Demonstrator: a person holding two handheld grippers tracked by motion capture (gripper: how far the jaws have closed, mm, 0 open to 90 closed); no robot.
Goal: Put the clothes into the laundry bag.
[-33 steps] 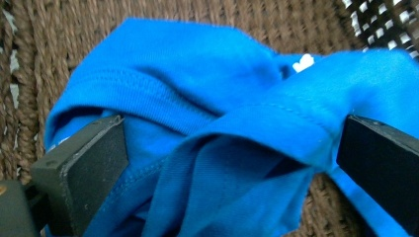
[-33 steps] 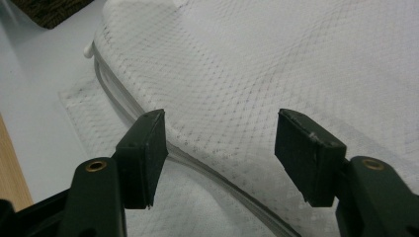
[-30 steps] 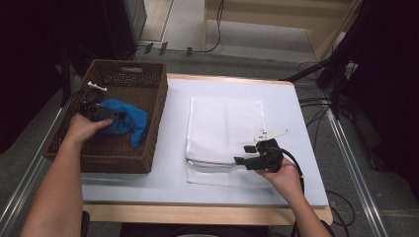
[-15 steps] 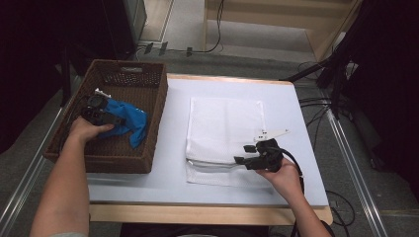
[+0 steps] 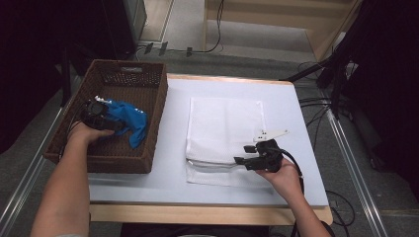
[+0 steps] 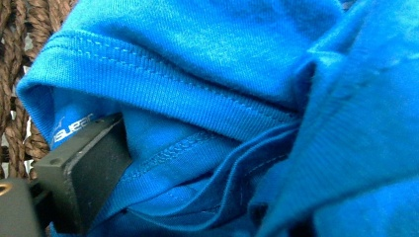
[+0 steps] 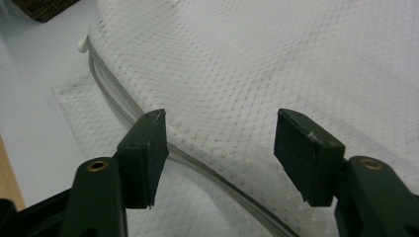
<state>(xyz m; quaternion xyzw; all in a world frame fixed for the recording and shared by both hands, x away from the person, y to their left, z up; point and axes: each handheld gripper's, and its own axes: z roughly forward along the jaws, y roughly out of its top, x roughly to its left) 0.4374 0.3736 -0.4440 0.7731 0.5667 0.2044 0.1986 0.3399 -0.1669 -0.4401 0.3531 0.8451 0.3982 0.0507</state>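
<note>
A crumpled blue cloth (image 5: 131, 118) lies in a brown wicker basket (image 5: 131, 64) at the table's left. My left gripper (image 5: 111, 121) reaches down into the basket and is pushed into the cloth. In the left gripper view the blue cloth (image 6: 222, 74) bunches against one black finger (image 6: 84, 173), which stands far out to the side; the other finger is hidden under the fabric. A white mesh bag (image 5: 222, 123) lies flat mid-table. My right gripper (image 5: 243, 154) hovers at its near right edge, open, its jaws (image 7: 220, 148) straddling the mesh bag (image 7: 276, 59) and its zipper seam (image 7: 113, 94) without pressing.
The basket's weave (image 6: 12, 74) shows beside the cloth. The light table top (image 5: 296, 123) ends in a wooden front edge (image 5: 197, 213). Cables (image 5: 316, 103) run over the floor at the right.
My left hand has sunk a little deeper into the basket, onto the blue cloth. The right hand and its gripper have kept still.
</note>
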